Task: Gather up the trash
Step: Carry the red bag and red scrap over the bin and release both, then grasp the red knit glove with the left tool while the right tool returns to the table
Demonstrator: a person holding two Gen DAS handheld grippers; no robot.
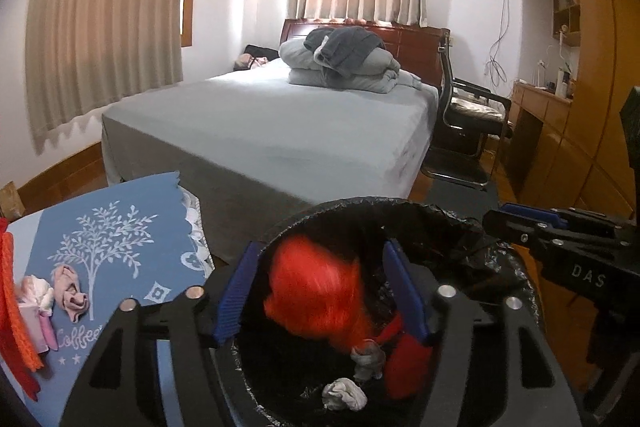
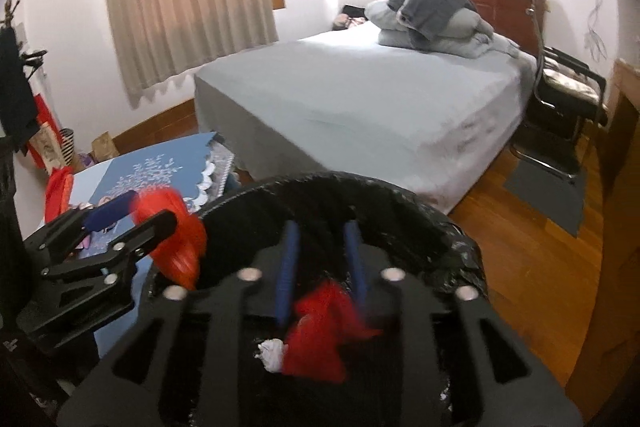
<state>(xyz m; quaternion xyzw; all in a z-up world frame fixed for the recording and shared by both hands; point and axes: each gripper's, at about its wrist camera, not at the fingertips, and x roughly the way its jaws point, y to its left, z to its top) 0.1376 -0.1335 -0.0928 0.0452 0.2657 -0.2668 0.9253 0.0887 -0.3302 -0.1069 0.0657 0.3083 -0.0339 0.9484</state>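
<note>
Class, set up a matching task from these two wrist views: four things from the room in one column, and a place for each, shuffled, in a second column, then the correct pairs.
Things:
1. white crumpled paper
2. grey folded bedding
3. pink crumpled tissue
4. black chair

Places:
A. on the blue tree-print cloth
B. beside the bed, near the wooden desk
C. inside the black-lined bin
D. at the head of the bed

Pairs: 1-C, 2-D, 3-A, 4-B
</note>
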